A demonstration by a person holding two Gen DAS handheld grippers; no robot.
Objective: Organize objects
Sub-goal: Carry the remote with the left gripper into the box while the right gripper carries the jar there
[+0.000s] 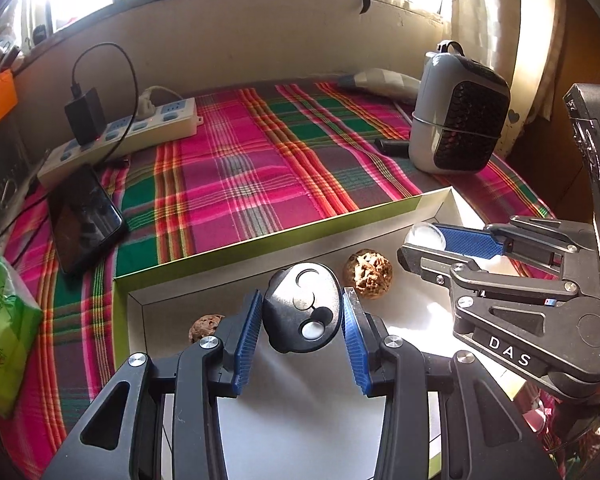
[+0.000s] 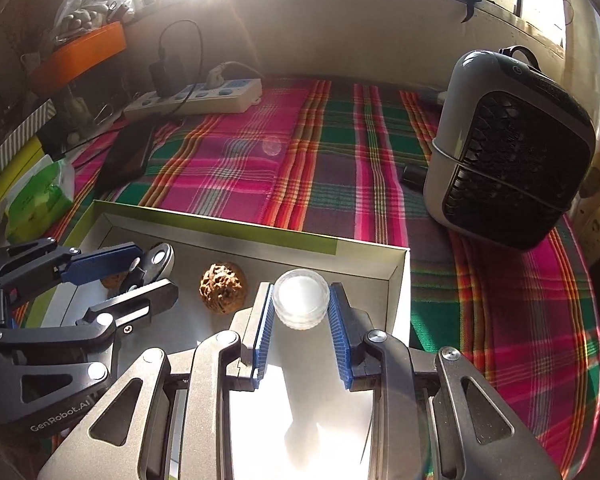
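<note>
My left gripper [image 1: 303,307] is shut on a black oval gadget [image 1: 303,304] with round silver spots, held over the white inside of a shallow box [image 1: 260,240] with green sides. My right gripper [image 2: 300,300] is shut on a small clear round jar [image 2: 300,298] over the same box [image 2: 364,252], near its far right corner. A walnut [image 1: 367,275] lies in the box between both grippers; it also shows in the right wrist view [image 2: 222,287]. A second walnut [image 1: 206,326] lies at the box's left, partly hidden by my left fingers.
The box rests on a plaid cloth [image 1: 240,160]. A grey desk fan [image 1: 458,116] stands at the far right. A power strip with charger [image 1: 132,128], a dark phone [image 1: 82,220] and a green tissue pack [image 1: 4,332] lie at the left.
</note>
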